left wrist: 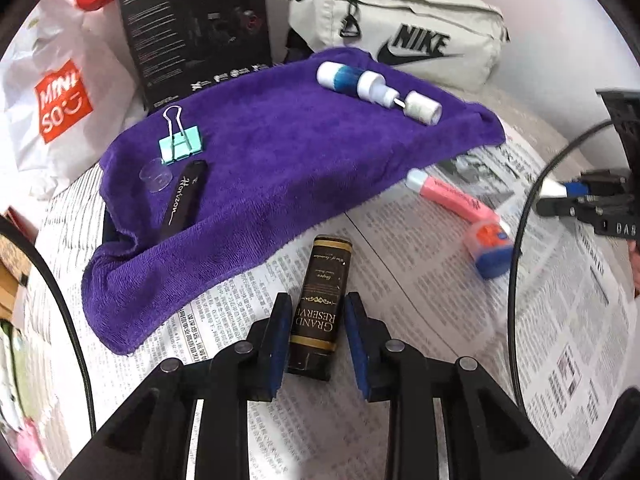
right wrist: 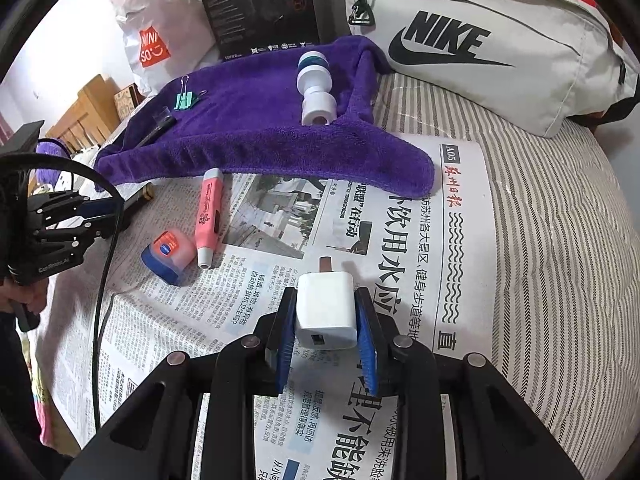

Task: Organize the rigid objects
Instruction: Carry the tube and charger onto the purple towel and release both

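My left gripper (left wrist: pixel 318 300) is shut on a dark brown "Grand Reserve" tube (left wrist: pixel 324 280) that lies on the newspaper (left wrist: pixel 440 320) just below the purple towel (left wrist: pixel 280 160). My right gripper (right wrist: pixel 326 294) is shut on a white charger plug (right wrist: pixel 326 312), prongs pointing away, above the newspaper (right wrist: pixel 400 240). On the towel rest a mint binder clip (left wrist: pixel 180 148), a black "Horizon" stick (left wrist: pixel 182 200), a clear cap (left wrist: pixel 156 176) and a white and blue bottle (left wrist: pixel 376 88). A pink highlighter (right wrist: pixel 209 216) and a small blue and orange jar (right wrist: pixel 168 252) lie on the paper.
A grey Nike bag (right wrist: pixel 480 48), a black box (left wrist: pixel 192 28) and a white Miniso bag (left wrist: pixel 60 100) stand behind the towel. Striped bedding (right wrist: pixel 540 220) lies right of the newspaper. A black cable (right wrist: pixel 104 260) hangs from the left gripper, held by a hand.
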Demonstrator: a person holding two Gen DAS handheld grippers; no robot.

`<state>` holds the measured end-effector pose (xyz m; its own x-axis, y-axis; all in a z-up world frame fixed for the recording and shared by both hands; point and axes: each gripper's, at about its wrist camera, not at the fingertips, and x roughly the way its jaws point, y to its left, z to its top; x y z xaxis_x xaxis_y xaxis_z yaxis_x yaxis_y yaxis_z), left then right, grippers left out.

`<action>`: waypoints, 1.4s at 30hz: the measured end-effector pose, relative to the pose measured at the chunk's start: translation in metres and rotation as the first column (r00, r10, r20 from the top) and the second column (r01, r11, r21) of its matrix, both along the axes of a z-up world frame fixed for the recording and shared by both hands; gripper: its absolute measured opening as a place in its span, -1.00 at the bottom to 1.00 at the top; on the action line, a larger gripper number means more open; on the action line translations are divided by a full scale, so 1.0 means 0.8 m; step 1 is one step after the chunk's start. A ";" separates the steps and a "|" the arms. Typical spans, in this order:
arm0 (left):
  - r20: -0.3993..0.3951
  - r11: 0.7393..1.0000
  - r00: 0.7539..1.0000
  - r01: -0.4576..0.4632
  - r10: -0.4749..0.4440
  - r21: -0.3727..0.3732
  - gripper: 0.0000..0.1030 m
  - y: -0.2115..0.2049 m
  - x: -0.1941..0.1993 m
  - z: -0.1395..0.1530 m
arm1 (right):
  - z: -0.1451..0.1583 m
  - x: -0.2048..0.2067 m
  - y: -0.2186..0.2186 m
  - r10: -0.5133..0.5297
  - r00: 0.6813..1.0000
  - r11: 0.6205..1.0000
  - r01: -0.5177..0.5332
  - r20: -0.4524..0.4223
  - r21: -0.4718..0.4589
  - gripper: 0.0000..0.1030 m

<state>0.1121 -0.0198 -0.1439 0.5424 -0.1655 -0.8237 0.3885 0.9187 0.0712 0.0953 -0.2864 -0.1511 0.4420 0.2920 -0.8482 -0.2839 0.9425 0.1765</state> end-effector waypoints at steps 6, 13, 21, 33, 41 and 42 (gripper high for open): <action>0.076 0.999 0.997 -0.004 0.007 -0.043 -0.46 0.007 -0.012 -0.005 | 0.000 0.000 0.000 -0.001 1.000 1.000 0.001 0.002 -0.001 -0.41; 0.074 0.999 0.997 -0.002 0.005 -0.047 -0.43 0.009 -0.011 -0.004 | -0.001 0.001 0.003 -0.008 1.000 1.000 0.008 0.009 -0.004 -0.39; 0.073 0.999 0.997 0.011 -0.008 -0.049 -0.35 0.007 -0.013 -0.003 | -0.001 0.000 0.011 0.003 1.000 1.000 -0.002 0.025 -0.022 -0.24; 0.006 0.995 0.995 0.102 -0.102 -0.009 -0.56 -0.005 0.000 0.002 | -0.001 -0.001 0.010 0.003 0.999 0.998 0.000 0.038 -0.058 -0.48; -0.036 0.994 0.994 0.106 -0.106 0.002 -0.55 -0.011 0.011 0.004 | -0.001 -0.003 0.008 0.009 0.999 0.999 -0.007 0.034 -0.048 -0.48; -0.037 0.994 0.993 0.108 -0.108 0.006 -0.55 -0.012 0.012 0.004 | -0.001 -0.003 0.007 0.010 0.999 0.999 -0.008 0.036 -0.047 -0.47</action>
